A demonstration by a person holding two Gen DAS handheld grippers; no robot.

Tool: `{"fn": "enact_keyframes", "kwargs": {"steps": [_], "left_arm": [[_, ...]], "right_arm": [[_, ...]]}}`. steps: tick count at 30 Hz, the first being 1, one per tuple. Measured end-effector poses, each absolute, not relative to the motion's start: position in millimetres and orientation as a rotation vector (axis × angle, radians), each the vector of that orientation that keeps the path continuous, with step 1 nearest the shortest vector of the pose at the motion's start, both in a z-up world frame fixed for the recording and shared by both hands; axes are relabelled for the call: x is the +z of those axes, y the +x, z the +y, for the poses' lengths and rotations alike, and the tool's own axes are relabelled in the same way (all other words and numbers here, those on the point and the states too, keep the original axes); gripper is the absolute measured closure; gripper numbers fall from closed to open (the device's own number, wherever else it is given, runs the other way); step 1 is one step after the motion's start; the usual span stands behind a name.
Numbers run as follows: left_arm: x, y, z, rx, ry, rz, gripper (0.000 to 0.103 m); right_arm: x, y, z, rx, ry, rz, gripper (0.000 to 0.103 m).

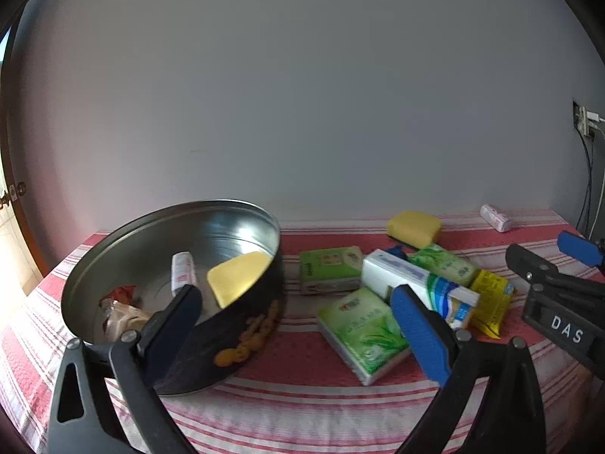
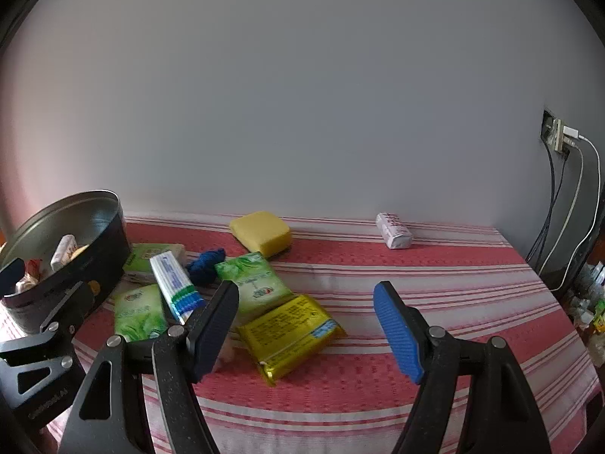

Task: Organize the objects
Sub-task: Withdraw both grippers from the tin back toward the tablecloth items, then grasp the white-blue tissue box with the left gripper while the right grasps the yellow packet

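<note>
Nearest us, both tongs stand open and empty: the left tongs (image 1: pixel 302 325) straddle the tin's near wall, the right tongs (image 2: pixel 306 325) hover over the yellow packet (image 2: pixel 289 335). We judge the sorting is midway. The round tin (image 1: pixel 113 242) on the striped bench (image 2: pixel 416 283) already holds a sponge, a tube and wrappers, while tissue packs, a toothpaste box (image 2: pixel 176 287), a yellow sponge (image 2: pixel 261 232) and a small white pack (image 2: pixel 393 230) lie outside. Next we must drop onto one loose item, likely the yellow packet, and close squarely. Only the left view shows the tin's contents clearly; only the right shows the blue yarn-like bundle (image 2: pixel 206 265) fully.
</note>
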State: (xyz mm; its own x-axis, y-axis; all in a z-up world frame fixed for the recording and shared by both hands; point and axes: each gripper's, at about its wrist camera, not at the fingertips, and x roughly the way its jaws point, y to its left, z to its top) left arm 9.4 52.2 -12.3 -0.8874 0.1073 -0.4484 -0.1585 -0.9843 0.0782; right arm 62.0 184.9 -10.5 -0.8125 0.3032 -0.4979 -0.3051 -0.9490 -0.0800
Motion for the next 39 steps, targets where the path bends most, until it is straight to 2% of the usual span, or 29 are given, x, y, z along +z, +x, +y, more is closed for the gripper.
{"fn": "enact_keyframes", "kwargs": {"steps": [6,10,14,16,24,28,32,34,39], "left_arm": [[-15,8,71,2.87,-0.726,0.144,0.001],[-16,-3,92,2.85,-0.761,0.119,0.001],[-24,-24,120,2.835,-0.89,0.092,0.003],[-28,-34,129,2.838,-0.953,0.095,0.008],[-46,-57,145,2.763,-1.162,0.067,0.01],[-46,-50,149,2.714,-1.123,0.089,0.033],[-47,-51,147,2.665,-1.129,0.035,0.048],[-48,-51,147,2.65,-1.142,0.038,0.079],[-46,-46,148,2.631,-1.106,0.05,0.08]], "right_arm": [[-12,64,207,2.68,-0.73,-0.052,0.027],[-12,67,228,2.657,-0.725,-0.013,0.027],[-9,70,244,2.646,-0.707,0.03,0.027],[-6,74,248,2.642,-0.695,0.04,0.027],[2,76,261,2.647,-0.683,0.078,0.027],[2,75,265,2.659,-0.69,0.111,0.027],[-1,73,266,2.661,-0.707,0.113,0.027],[-3,71,266,2.665,-0.72,0.126,0.027],[-12,66,268,2.664,-0.771,0.144,0.027]]}}
